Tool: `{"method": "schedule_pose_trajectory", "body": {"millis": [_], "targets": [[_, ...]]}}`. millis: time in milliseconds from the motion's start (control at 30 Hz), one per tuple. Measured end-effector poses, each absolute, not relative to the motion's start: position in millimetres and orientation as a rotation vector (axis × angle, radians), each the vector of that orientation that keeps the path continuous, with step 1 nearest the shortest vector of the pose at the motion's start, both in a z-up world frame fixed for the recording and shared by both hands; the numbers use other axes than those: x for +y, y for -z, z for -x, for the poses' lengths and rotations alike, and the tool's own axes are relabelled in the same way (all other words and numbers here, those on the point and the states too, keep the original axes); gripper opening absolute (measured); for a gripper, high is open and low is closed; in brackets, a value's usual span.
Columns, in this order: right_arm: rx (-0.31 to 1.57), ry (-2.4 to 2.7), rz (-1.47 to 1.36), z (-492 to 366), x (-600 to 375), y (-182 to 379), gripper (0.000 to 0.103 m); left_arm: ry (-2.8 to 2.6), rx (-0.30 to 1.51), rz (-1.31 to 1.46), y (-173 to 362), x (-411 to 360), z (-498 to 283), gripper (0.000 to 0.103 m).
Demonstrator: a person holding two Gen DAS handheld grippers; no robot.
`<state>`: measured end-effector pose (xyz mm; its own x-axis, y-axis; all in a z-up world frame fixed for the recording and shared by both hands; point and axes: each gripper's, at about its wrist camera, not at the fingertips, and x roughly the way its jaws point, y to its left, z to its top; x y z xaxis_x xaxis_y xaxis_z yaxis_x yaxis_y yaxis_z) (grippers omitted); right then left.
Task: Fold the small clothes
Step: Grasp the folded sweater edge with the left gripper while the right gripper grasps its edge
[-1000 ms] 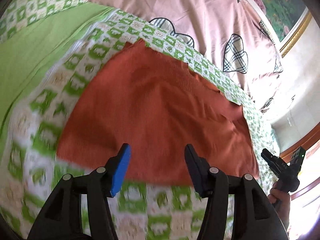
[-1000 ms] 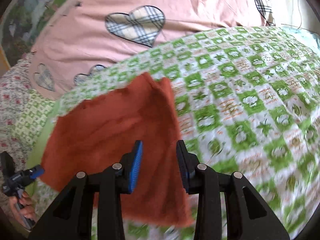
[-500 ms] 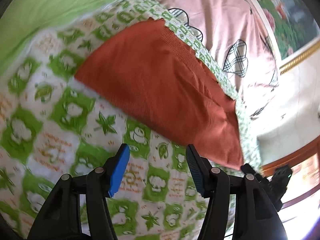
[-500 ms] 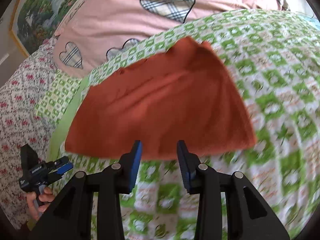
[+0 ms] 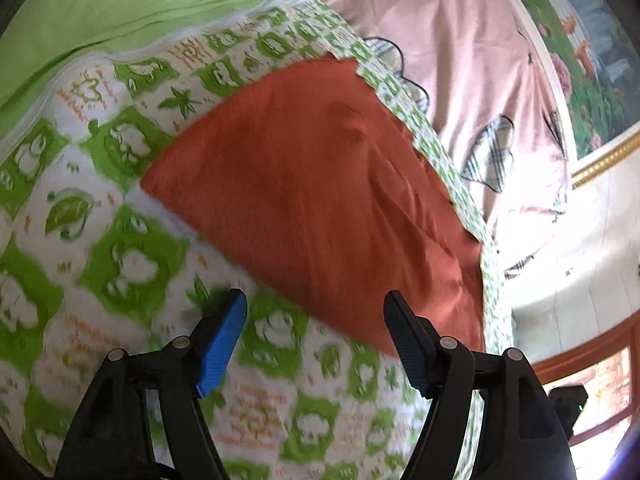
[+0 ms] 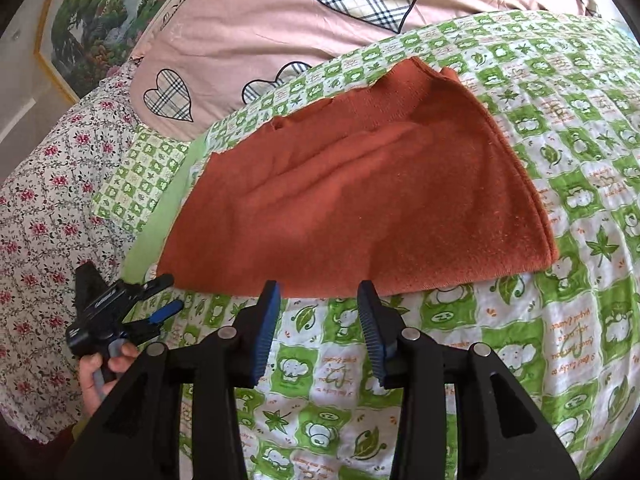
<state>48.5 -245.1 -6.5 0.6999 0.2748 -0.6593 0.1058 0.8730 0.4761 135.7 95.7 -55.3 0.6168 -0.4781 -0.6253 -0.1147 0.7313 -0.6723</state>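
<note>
A rust-orange knitted garment (image 6: 360, 196) lies folded flat on the green-and-white patterned bedspread (image 6: 560, 320). In the left wrist view the same garment (image 5: 328, 204) stretches from centre to lower right. My left gripper (image 5: 314, 312) hovers just short of the garment's near edge, its jaws opening with only bedspread between them. My right gripper (image 6: 318, 292) stands at the garment's near hem, its jaws opening too, nothing pinched between them. The left gripper (image 6: 160, 292) also shows in the right wrist view, held in a hand (image 6: 100, 376) off the garment's left corner.
A pink quilt with plaid hearts (image 6: 280, 20) is heaped behind the garment. A plain green sheet (image 5: 120, 12) lies at the far left, a floral sheet (image 6: 44, 200) covers the bed's side, and a framed landscape picture (image 6: 92, 28) hangs on the wall.
Both grippers have drawn back off the garment to its near edge. The left gripper rolled and sank, and its jaws widened. The right gripper swung from the garment's corner to its hem.
</note>
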Motion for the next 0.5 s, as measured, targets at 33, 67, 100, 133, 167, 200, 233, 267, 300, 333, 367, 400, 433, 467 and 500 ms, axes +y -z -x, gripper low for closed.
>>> {"method": "schedule_pose_trajectory", "body": {"millis": [33,67,100,133,167,200,233,267,300,333,367,400,433,467,500], "targets": [[0.797,-0.099,-0.513,-48,-246,6,0.042,0.220,0.892,0.747,56,98,-139,0.071],[0.797,-0.101,-0.516,-49,-246,6,0.042,0.208,0.879,0.756,57,101,-143,0.071],[0.797,-0.102,-0.518,-50,-248,6,0.042,0.192,0.865,0.763,56,104,-148,0.071],[0.797,-0.100,-0.519,-51,-249,7,0.042,0.179,0.857,0.767,55,106,-152,0.071],[0.797,-0.098,-0.519,-52,-250,7,0.042,0.164,0.847,0.773,55,109,-157,0.071],[0.797,-0.097,-0.521,-52,-251,8,0.042,0.150,0.837,0.781,54,112,-162,0.071],[0.796,-0.097,-0.527,-54,-253,9,0.042,0.140,0.830,0.787,54,115,-166,0.071],[0.797,-0.098,-0.530,-56,-256,9,0.042,0.129,0.821,0.792,53,117,-169,0.071],[0.797,-0.096,-0.532,-58,-258,10,0.042,0.121,0.815,0.793,52,120,-173,0.071],[0.798,-0.097,-0.534,-61,-259,11,0.042,0.116,0.811,0.791,51,121,-175,0.070],[0.799,-0.096,-0.535,-62,-259,11,0.042,0.113,0.806,0.784,50,121,-178,0.069],[0.799,-0.101,-0.537,-66,-262,12,0.042,0.113,0.798,0.770,47,120,-180,0.059],[0.797,-0.107,-0.540,-69,-265,12,0.042,0.118,0.787,0.755,44,118,-181,0.049],[0.795,-0.110,-0.544,-72,-267,11,0.042,0.130,0.772,0.716,38,114,-182,0.024],[0.790,-0.112,-0.548,-77,-272,10,0.042,0.137,0.764,0.678,33,109,-183,0.009]]}}
